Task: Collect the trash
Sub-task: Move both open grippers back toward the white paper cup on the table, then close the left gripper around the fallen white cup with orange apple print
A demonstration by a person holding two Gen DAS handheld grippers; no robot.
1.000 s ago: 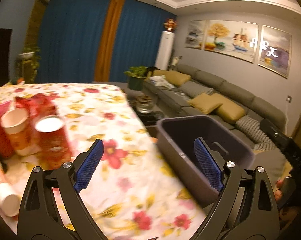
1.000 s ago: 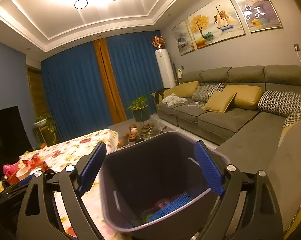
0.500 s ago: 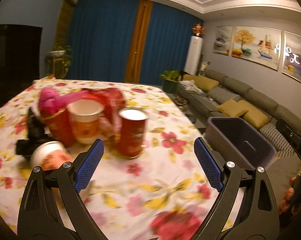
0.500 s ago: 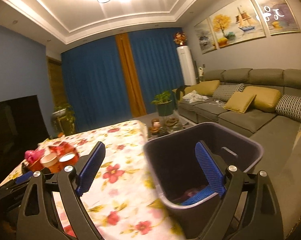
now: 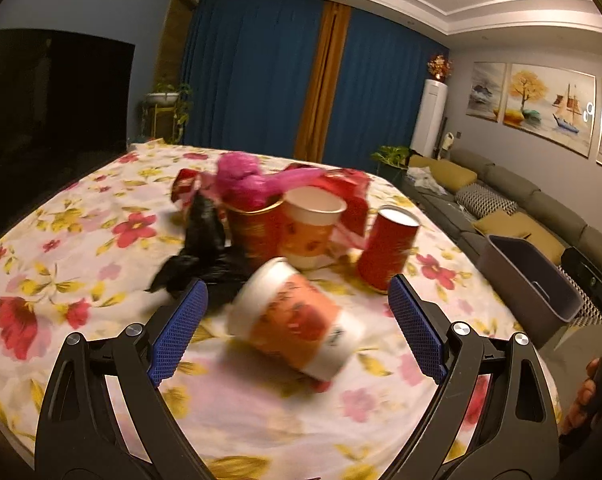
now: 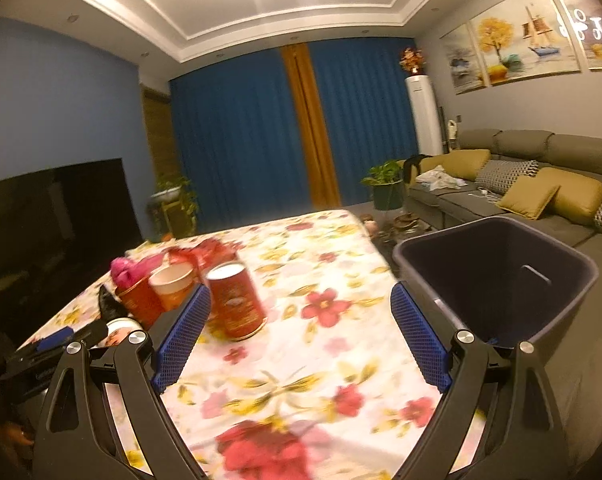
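Swung leftward, left hand-held gripper (image 5: pixel 297 320) now frames tipped cup (image 5: pixel 297 326).

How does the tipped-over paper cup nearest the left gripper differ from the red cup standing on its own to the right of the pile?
The tipped cup lies on its side with its mouth turned toward the pile; the red cup stands upright. The tipped cup is orange-printed with white bands at both ends; the red cup is red nearly all over. The tipped cup sits between the open left gripper fingers; the red cup stands farther back. Both rest on the floral tablecloth.
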